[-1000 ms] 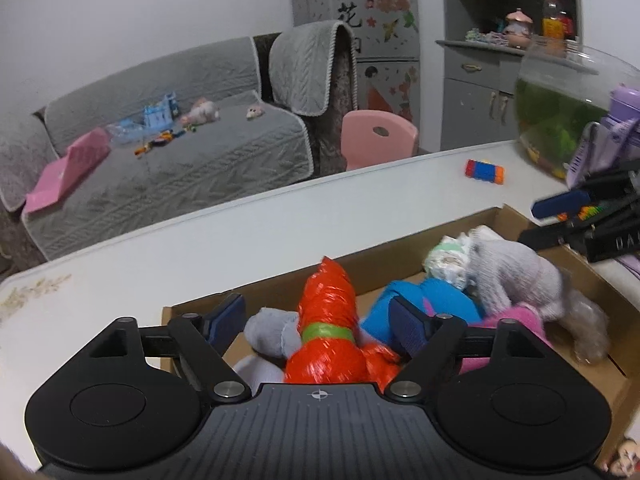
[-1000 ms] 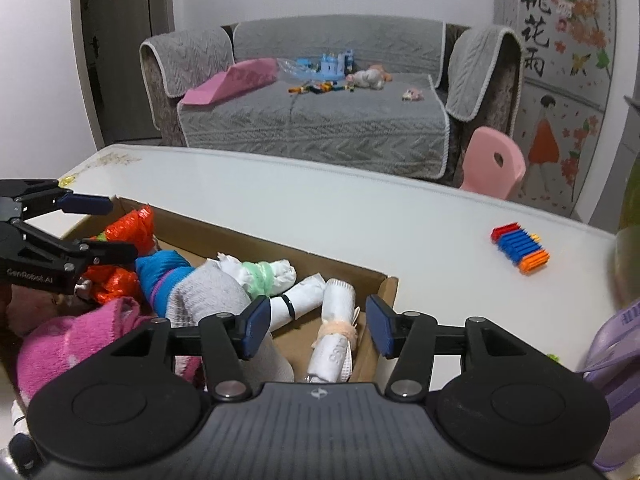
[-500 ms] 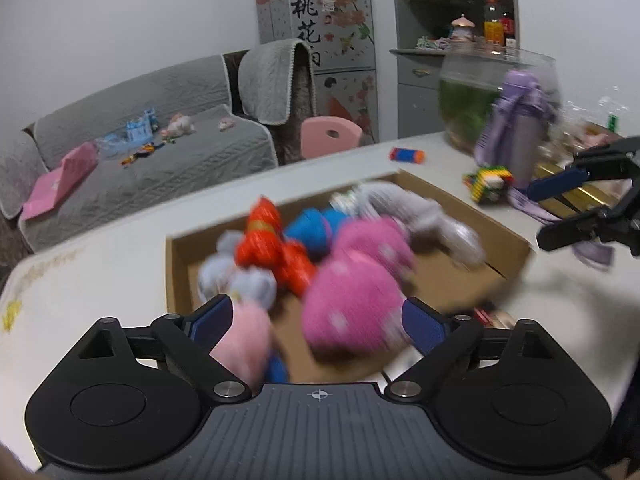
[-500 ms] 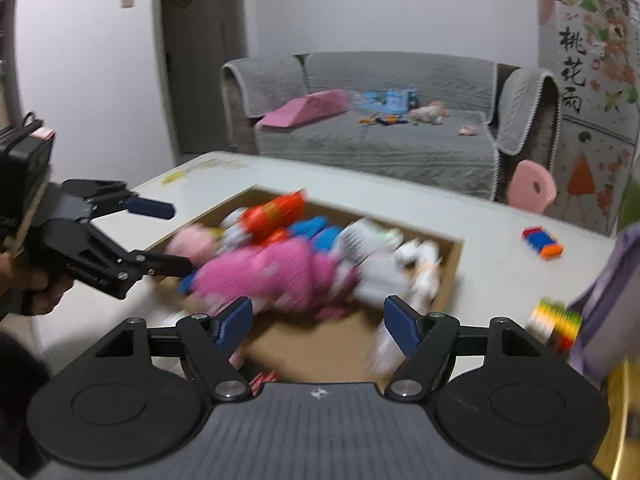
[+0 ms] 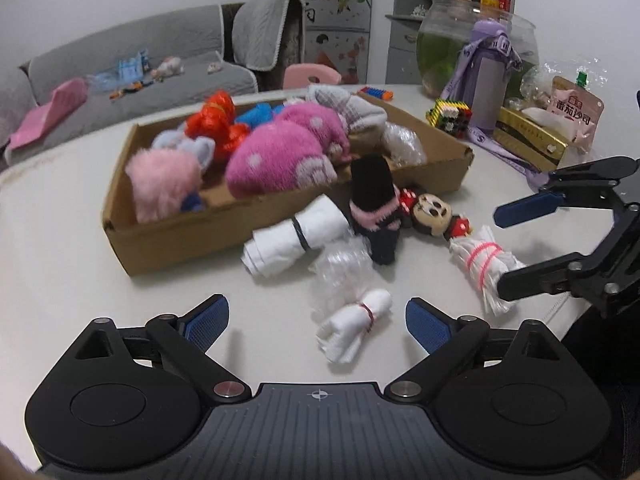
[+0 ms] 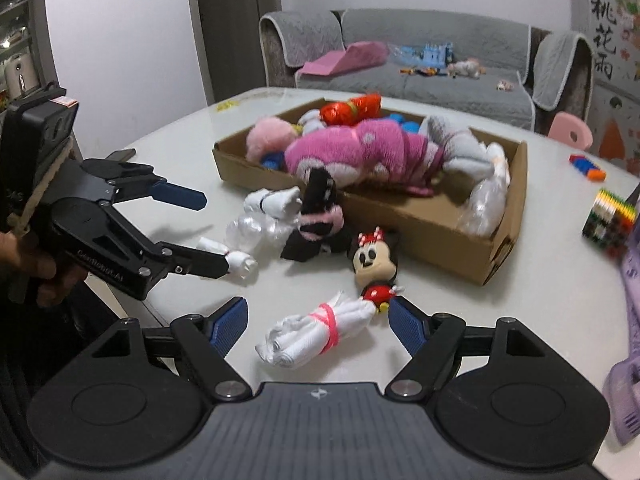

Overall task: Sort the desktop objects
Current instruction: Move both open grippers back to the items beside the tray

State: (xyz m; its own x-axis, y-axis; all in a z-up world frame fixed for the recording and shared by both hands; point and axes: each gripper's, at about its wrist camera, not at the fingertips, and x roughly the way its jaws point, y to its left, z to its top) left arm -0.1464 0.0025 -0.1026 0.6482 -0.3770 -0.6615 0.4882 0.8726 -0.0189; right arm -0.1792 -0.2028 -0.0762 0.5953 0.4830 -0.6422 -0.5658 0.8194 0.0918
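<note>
**Both jaws open over scattered bundles beside the toy box**

The left gripper (image 5: 317, 318) has its jaws spread wide with nothing pressed between them; a small white roll (image 5: 354, 324) tied with a red band lies on the desk (image 5: 60, 248) just ahead, in the gap. The right gripper (image 6: 318, 320) has jaws that are opening, and a white bundle (image 6: 316, 330) bound with a pink band lies between them, untouched by the pads. From the left wrist view the right gripper shows at the right edge, one finger over that same bundle.

Just beyond the bundle lies a mouse doll (image 6: 374, 264) with a red bow, face up. Next to it a black sock (image 5: 374, 200) with a pink cuff leans against the box's near wall. Beside the sock are a larger white roll (image 5: 294, 236) with a black band and a crumpled clear bag (image 5: 344, 268).

The cardboard box (image 5: 180, 236) is open-topped and shallow. In it lie a pink spotted plush (image 5: 284, 152), a pale pink fluffy toy (image 5: 162, 178), a red shiny bundle (image 5: 216, 120), something blue, a grey sock (image 5: 352, 106), and a clear bag at the right end.

Right of the box stand a multicoloured block cube (image 5: 450, 116), a purple bottle (image 5: 488, 80) with a strap, a fish bowl (image 5: 448, 44), and a pink sauce pouch (image 5: 572, 110).
</note>
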